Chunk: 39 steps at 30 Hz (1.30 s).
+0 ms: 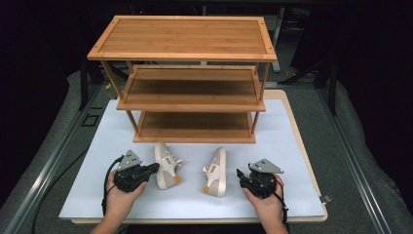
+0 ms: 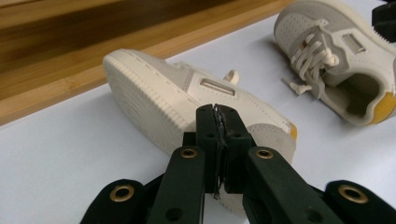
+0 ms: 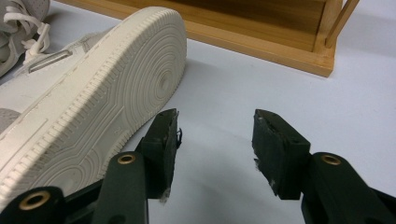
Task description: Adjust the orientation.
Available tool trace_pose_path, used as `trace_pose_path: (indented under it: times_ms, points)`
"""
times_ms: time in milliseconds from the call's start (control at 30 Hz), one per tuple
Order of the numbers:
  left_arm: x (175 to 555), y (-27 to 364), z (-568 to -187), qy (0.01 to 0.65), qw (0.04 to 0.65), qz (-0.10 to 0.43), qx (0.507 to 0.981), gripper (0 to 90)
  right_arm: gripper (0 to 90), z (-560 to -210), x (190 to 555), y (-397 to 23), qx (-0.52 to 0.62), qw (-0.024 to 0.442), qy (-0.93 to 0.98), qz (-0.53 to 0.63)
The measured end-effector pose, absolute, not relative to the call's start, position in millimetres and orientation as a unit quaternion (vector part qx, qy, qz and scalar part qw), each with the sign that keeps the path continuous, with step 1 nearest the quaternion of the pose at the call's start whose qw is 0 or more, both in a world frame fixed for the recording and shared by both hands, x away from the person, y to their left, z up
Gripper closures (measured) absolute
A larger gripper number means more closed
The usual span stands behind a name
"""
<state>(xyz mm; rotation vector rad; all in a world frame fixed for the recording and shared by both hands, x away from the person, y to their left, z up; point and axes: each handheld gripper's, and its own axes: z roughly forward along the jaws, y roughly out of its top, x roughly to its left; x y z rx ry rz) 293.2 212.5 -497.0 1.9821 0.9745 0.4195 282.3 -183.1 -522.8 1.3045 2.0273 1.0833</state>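
Two cream sneakers with orange heel tabs lie on their sides on the white mat, the left shoe (image 1: 165, 165) and the right shoe (image 1: 216, 171). My left gripper (image 1: 155, 168) points at the left shoe's heel end. In the left gripper view its jaws (image 2: 218, 114) are pressed together with nothing between them, just in front of that shoe (image 2: 159, 93); the other shoe (image 2: 336, 56) lies beyond. My right gripper (image 1: 239, 174) sits just right of the right shoe. In the right gripper view it (image 3: 215, 123) stands open over bare mat, beside the ribbed sole (image 3: 93, 107).
A three-tier bamboo shelf (image 1: 190, 83) stands behind the shoes, its bottom board (image 3: 261, 32) close to their toes. The white mat (image 1: 292, 146) lies on a wooden board with a grey padded table around it. Cables trail from both grippers toward the near edge.
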Motion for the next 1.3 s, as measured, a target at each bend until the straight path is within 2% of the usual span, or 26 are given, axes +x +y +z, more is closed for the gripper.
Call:
trace_pose_path:
  times_ms: [567, 767, 833, 1000, 1200, 1233, 1300]
  points:
    - [288, 223, -498, 0.387, 0.416, 0.181, 0.803, 89.4, 49.2, -523, 283, -185, 0.484, 0.242, 0.742, 0.397]
    - [283, 241, -504, 0.412, 0.378, 0.191, 0.807, 89.8, 48.9, -523, 283, -187, 0.484, 0.239, 0.741, 0.399]
    - [283, 251, -509, 0.434, 0.374, 0.174, 0.801, 89.9, 48.9, -523, 283, -187, 0.484, 0.239, 0.741, 0.400]
    - [289, 263, -518, 0.457, 0.348, 0.176, 0.799, 89.9, 48.9, -523, 283, -187, 0.487, 0.237, 0.740, 0.399]
    - [286, 269, -508, 0.473, 0.388, 0.168, 0.773, 89.2, 48.9, -523, 282, -188, 0.489, 0.239, 0.737, 0.401]
    - [284, 268, -504, 0.472, 0.402, 0.167, 0.767, 83.2, 48.8, -523, 283, -189, 0.489, 0.238, 0.736, 0.403]
    - [279, 264, -497, 0.460, 0.423, 0.169, 0.763, 77.8, 48.9, -523, 283, -189, 0.489, 0.237, 0.736, 0.404]
